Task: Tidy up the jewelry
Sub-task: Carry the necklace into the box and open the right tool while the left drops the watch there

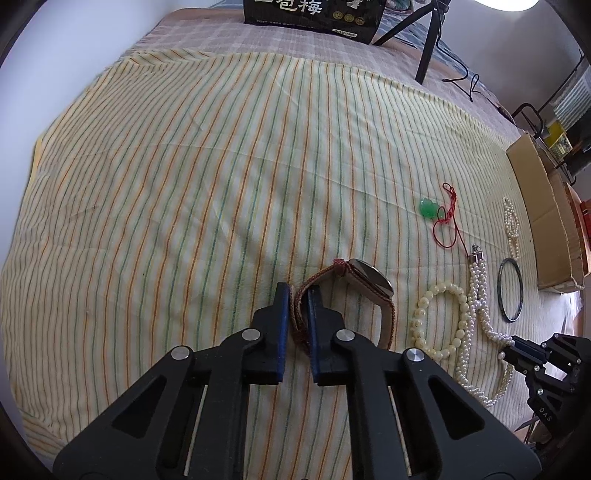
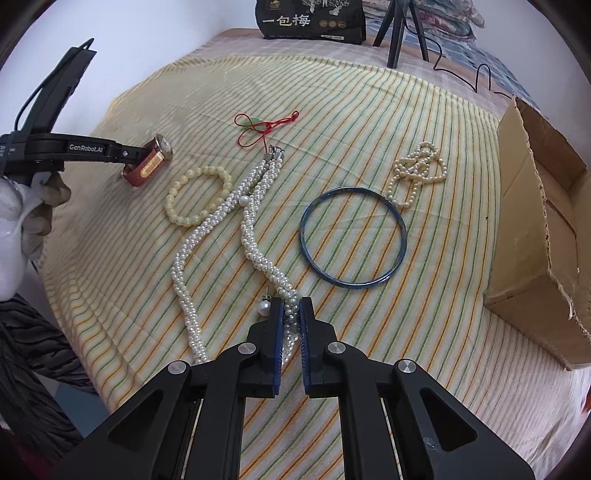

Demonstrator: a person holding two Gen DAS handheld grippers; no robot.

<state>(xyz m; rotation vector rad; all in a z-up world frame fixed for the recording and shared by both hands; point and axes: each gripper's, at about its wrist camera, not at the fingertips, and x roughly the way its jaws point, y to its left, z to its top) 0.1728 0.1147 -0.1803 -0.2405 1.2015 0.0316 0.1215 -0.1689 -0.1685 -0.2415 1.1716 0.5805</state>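
My left gripper [image 1: 298,293] is shut on the red strap of a wristwatch [image 1: 364,282] and holds it above the striped cloth [image 1: 184,184]; the watch [image 2: 149,166] also shows in the right wrist view. My right gripper [image 2: 291,306] is shut on a twisted pearl necklace [image 2: 255,218] lying on the cloth; the necklace [image 1: 480,310] and the right gripper [image 1: 511,345] also show in the left wrist view. Nearby lie a cream bead bracelet [image 2: 195,195], a blue bangle [image 2: 352,236], a small pearl strand [image 2: 417,170], a green pendant on red cord [image 2: 260,123] and a loose pearl earring [image 2: 263,308].
An open cardboard box [image 2: 535,236] stands at the cloth's right edge. A black printed bag [image 2: 314,18] and a tripod [image 2: 400,26] with a cable stand at the far edge. The person's gloved hand [image 2: 40,206] is at the left.
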